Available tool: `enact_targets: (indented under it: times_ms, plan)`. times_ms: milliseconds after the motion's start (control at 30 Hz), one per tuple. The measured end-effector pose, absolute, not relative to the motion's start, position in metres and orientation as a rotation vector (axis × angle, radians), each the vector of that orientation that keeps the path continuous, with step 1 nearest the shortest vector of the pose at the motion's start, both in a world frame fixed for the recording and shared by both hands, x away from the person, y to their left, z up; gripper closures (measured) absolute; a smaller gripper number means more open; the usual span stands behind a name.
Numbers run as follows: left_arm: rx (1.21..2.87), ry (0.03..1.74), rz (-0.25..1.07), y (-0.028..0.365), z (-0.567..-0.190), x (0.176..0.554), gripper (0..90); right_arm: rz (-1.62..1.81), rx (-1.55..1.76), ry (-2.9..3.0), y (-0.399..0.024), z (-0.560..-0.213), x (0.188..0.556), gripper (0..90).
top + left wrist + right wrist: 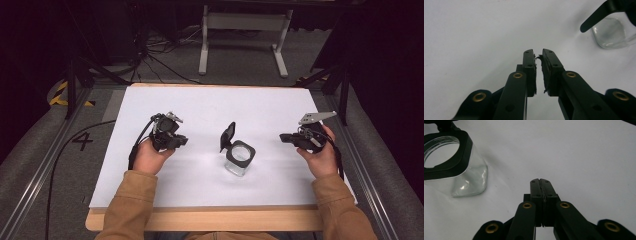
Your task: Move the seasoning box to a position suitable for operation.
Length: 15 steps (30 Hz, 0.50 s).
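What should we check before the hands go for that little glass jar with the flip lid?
1. Glass jar upright on the table: ok.
2. Lid flipped open, mouth uncovered: ok.
3. Left tool holding nothing, pads nearly together with a thin gap: ok.
4. Right tool shut and holding nothing: ok, though it must open before it can grab.
5. Both tools apart from the jar, one on each side: ok.
6. Anything inside the jar: cannot tell.
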<state>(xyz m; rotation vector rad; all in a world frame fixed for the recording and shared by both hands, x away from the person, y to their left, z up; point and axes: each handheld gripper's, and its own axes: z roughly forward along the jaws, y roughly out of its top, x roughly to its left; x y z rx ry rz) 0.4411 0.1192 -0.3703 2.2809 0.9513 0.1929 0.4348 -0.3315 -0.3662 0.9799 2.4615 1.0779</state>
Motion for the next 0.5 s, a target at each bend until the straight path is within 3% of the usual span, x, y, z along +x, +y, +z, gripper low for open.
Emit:
enact_targets:
  times_ms: [267,500]
  plan:
    - [2.263,0.896,0.220,0.117,-0.363,0.435,79.9,1.033,0.922,2.479,-0.324,-0.363,0.428,89.9]
    - [2.246,0.869,0.146,0.113,-0.355,0.430,80.8,1.032,0.890,2.500,-0.315,-0.363,0.424,89.9]
